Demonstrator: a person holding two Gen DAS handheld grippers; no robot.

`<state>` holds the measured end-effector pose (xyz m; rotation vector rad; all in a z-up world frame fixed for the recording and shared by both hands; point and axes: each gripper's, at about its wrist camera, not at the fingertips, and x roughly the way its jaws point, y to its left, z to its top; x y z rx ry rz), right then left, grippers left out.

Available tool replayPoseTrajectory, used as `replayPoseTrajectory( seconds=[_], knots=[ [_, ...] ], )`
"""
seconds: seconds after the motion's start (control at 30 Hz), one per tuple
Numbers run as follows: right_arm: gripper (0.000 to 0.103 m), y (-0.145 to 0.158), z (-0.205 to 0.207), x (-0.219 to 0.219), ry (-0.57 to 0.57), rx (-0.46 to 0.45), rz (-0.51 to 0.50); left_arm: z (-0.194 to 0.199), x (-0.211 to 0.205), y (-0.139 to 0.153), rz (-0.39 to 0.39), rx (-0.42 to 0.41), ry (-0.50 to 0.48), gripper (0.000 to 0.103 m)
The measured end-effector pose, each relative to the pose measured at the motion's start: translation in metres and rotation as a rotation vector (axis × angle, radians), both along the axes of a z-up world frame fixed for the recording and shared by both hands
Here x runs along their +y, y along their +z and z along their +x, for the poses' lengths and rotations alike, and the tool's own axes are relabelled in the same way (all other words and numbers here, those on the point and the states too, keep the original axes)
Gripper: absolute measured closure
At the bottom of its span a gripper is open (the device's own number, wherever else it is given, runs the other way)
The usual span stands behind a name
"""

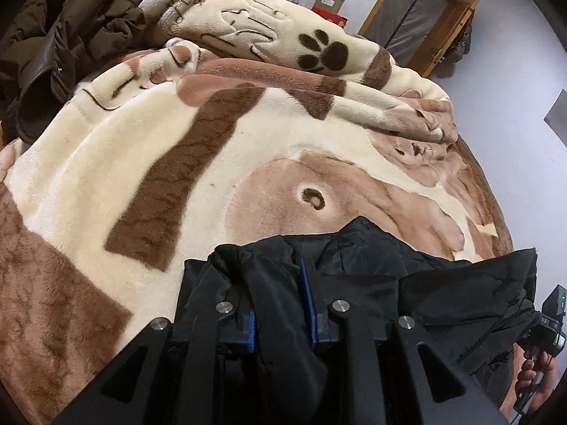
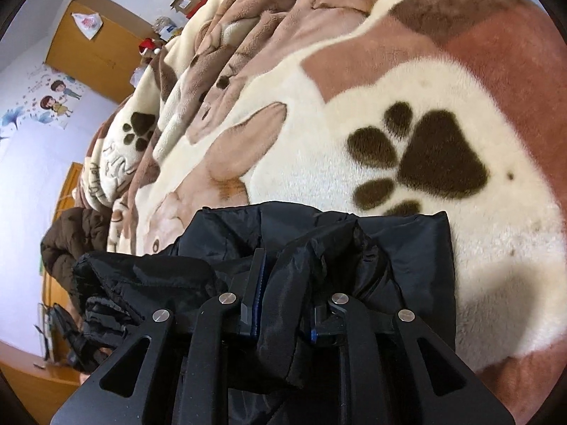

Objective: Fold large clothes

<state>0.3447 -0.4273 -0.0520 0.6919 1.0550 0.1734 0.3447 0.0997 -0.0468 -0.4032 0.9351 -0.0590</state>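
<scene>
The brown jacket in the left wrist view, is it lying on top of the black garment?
No, the brown jacket lies far back at the upper left on the blanket, well apart from the black garment in the foreground.

Both wrist views look steeply down, close over one blanket [image 1: 106,163].

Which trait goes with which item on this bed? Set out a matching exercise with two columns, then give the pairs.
Column one:
1. black jacket
2. brown coat
3. blanket
4. left hand-held gripper

Column two:
A. cream, printed with dark paw marks
B. bunched between both tools' blue pads
C. heaped at the bed's far corner
D. holds a fold of black cloth

Pairs: 1-B, 2-C, 3-A, 4-D
</scene>
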Motion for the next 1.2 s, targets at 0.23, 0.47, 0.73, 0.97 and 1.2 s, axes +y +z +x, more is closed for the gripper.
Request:
replayPoseTrajectory(
  seconds=[0.23, 0.47, 0.73, 0.97, 1.2],
  knots=[
    [0.056, 0.04, -0.009, -0.012, -0.002, -0.042, 0.118, -0.006, 0.011, 0.031, -0.062, 0.004, -0.017, 0.063],
    [0.048, 0.072, -0.022, -0.028, -0.105, -0.116, 0.146, -0.021, 0.022, 0.07, -0.092, -0.085, 0.025, 0.035],
    [0.048, 0.098, -0.055, 0.035, -0.018, -0.295, -0.186, -0.043, -0.016, 0.092, -0.026, -0.193, -0.052, 0.031],
    [0.048, 0.026, -0.035, 0.099, 0.141, -0.207, -0.437, -0.022, -0.1, 0.024, 0.193, -0.086, -0.255, 0.031],
    [0.048, -0.013, -0.004, 0.082, 0.1, -0.177, -0.531, -0.004, -0.092, -0.008, 0.214, -0.142, -0.19, 0.03]
  ],
)
